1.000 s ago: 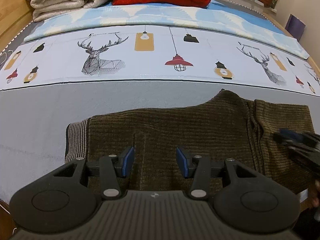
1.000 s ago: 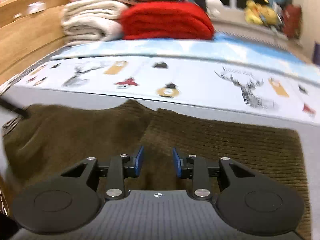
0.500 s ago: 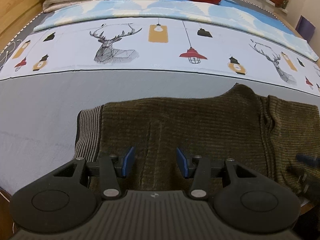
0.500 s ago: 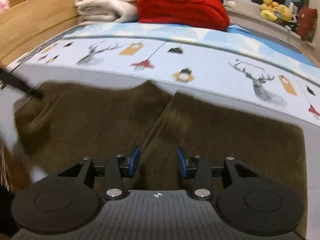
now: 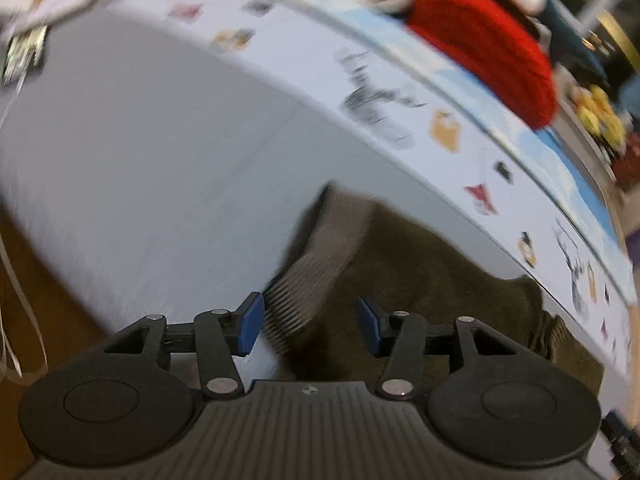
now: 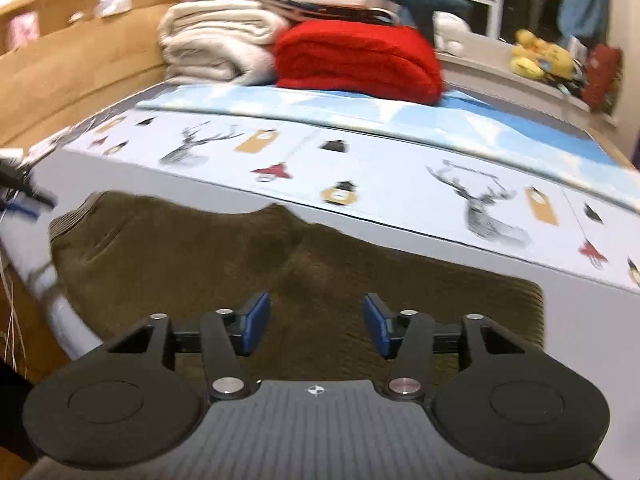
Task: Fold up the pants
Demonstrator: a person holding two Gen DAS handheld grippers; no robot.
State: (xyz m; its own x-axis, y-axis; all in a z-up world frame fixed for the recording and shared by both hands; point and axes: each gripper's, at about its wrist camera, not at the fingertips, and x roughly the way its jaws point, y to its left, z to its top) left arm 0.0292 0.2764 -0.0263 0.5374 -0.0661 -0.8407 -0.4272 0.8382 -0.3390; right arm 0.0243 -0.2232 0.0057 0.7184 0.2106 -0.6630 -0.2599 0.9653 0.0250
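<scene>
Dark olive-brown ribbed pants (image 6: 248,264) lie folded flat on the grey bed sheet (image 6: 580,320) near the bed's front edge. Their striped grey waistband (image 5: 320,264) is at the left end. My left gripper (image 5: 310,326) is open and empty, tilted, hovering just over the waistband end. My right gripper (image 6: 316,326) is open and empty above the middle of the pants. The left gripper's tip shows blurred at the far left of the right wrist view (image 6: 24,196).
A patterned sheet with deer and lamps (image 6: 400,176) lies behind the pants. A red blanket (image 6: 356,64) and cream blankets (image 6: 216,44) are stacked at the back. A wooden bed frame (image 6: 60,68) runs along the left. Yellow plush toys (image 6: 540,56) sit at the back right.
My left gripper has swung left and tilted, now over the waistband end instead of the pants' middle. My right gripper has drawn back slightly. Both stay open.
</scene>
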